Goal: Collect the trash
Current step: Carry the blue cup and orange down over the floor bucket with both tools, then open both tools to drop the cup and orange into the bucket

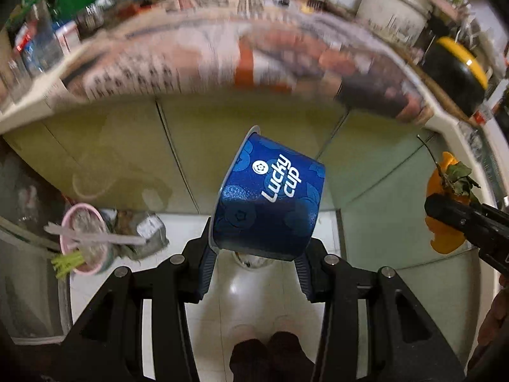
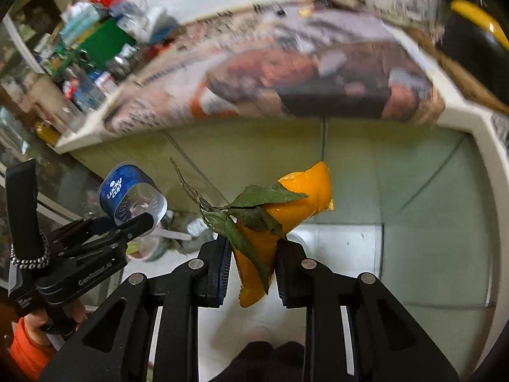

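My left gripper (image 1: 256, 254) is shut on a blue "Lucky cup" paper cup (image 1: 270, 197), held tilted in the air above the floor. The cup also shows in the right wrist view (image 2: 130, 197), gripped by the left gripper (image 2: 127, 226). My right gripper (image 2: 253, 261) is shut on an orange peel piece (image 2: 286, 222) with a dry twig and green leaves (image 2: 251, 213). In the left wrist view the right gripper (image 1: 445, 210) holds the peel (image 1: 445, 238) at the right edge. Both grippers hang below a table edge.
A table covered with newspaper (image 1: 222, 63) spans the top, cluttered with bottles and boxes (image 1: 47, 31) at left and a pot (image 1: 394, 16) at right. On the tiled floor (image 1: 413, 191) at left lies a pink cup (image 1: 82, 238) among rubbish.
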{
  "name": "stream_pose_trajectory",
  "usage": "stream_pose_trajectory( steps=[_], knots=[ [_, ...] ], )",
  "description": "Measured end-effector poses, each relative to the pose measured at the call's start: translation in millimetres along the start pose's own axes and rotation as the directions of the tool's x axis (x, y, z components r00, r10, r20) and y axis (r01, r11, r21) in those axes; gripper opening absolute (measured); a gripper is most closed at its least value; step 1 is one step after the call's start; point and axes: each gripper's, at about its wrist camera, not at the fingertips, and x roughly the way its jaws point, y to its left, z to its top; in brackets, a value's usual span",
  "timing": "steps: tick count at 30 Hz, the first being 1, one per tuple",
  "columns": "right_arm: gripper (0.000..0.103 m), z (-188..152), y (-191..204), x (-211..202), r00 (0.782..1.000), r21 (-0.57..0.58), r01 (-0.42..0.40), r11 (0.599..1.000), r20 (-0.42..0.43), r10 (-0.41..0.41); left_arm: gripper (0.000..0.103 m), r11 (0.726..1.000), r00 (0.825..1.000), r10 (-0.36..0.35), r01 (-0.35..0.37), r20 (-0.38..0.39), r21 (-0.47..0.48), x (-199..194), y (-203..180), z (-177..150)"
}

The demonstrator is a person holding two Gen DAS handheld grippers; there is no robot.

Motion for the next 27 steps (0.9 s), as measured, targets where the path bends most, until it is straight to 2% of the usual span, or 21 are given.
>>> stream_pose_trajectory(
  steps=[4, 11, 15, 22, 27],
  knots=[
    [0.022, -19.5, -32.8, 59.8, 0.997, 0.046, 0.002, 0.999, -0.081, 0.002, 0.043, 1.000, 0.999, 0.002, -0.002, -0.053, -0.005, 66.3, -2.5, -18.6],
    [0.022, -60.1, -72.1, 165.2, 0.986, 0.031, 0.020, 0.999, -0.165, -0.014, 0.043, 1.000, 0.992, 0.010, -0.012, -0.125, -0.010, 179.7, 5.6, -63.4],
    [0.022, -85.1, -93.0, 240.5, 0.979, 0.020, 0.023, 1.000, -0.204, -0.018, 0.043, 1.000, 0.987, -0.002, 0.000, -0.160, -0.012, 247.9, 14.8, -93.2],
    [0.023, -111.7, -116.6, 344.6, 0.981, -0.001, -0.022, 1.000, -0.194, 0.022, 0.043, 0.999, 0.984, -0.024, 0.028, -0.178, 0.021, 345.0, 29.7, -129.6],
    [0.023, -115.9, -121.4, 390.3, 0.984, -0.027, -0.086, 0.996, -0.158, 0.080, 0.043, 0.998, 0.984, -0.055, 0.059, -0.169, 0.021, 399.2, 42.7, -145.7]
  ],
)
